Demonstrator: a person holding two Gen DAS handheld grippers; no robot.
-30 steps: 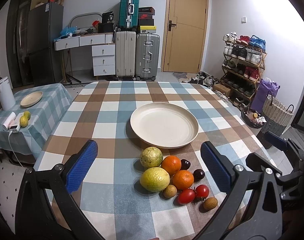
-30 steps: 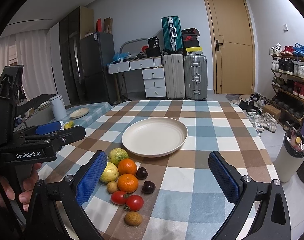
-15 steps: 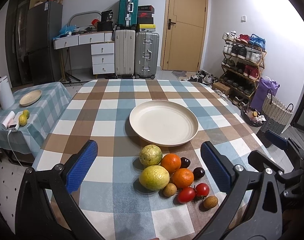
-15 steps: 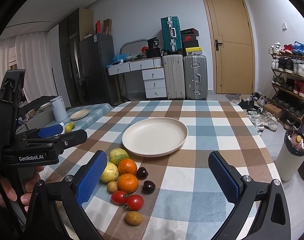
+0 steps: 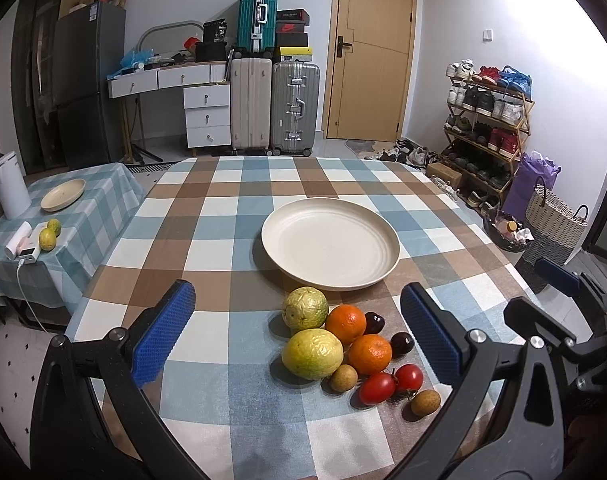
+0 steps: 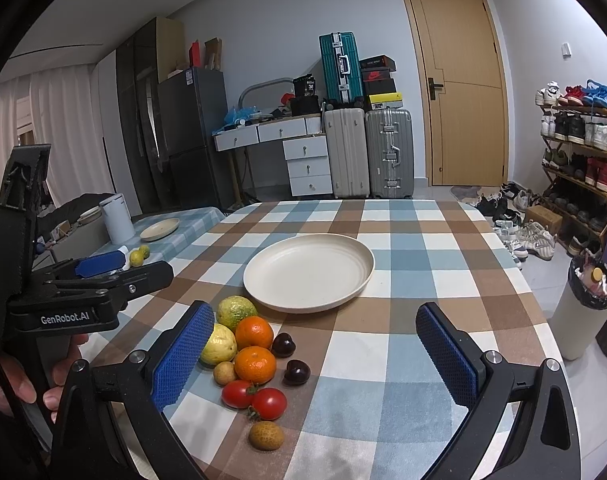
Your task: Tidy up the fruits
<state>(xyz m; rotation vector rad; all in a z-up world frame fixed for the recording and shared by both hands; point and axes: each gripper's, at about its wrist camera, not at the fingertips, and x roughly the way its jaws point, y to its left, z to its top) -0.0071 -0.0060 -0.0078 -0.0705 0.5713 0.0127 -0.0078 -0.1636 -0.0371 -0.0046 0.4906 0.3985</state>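
Fruits lie beside left tongs marked "GenRobot.AI".

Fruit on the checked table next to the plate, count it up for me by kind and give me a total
Green-yellow guavas: 2
Oranges: 2
Dark cherries: 2
Red tomatoes: 2
Small brown longans: 2
Total: 10, all beside the plate, none on it.

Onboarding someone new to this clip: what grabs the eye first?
The tight fruit cluster near the table's front edge: guavas, oranges, tomatoes, dark cherries. Just behind it sits an empty cream plate mid-table on the checked cloth. Both claws, left claw and right claw, hang open above the table, holding nothing.
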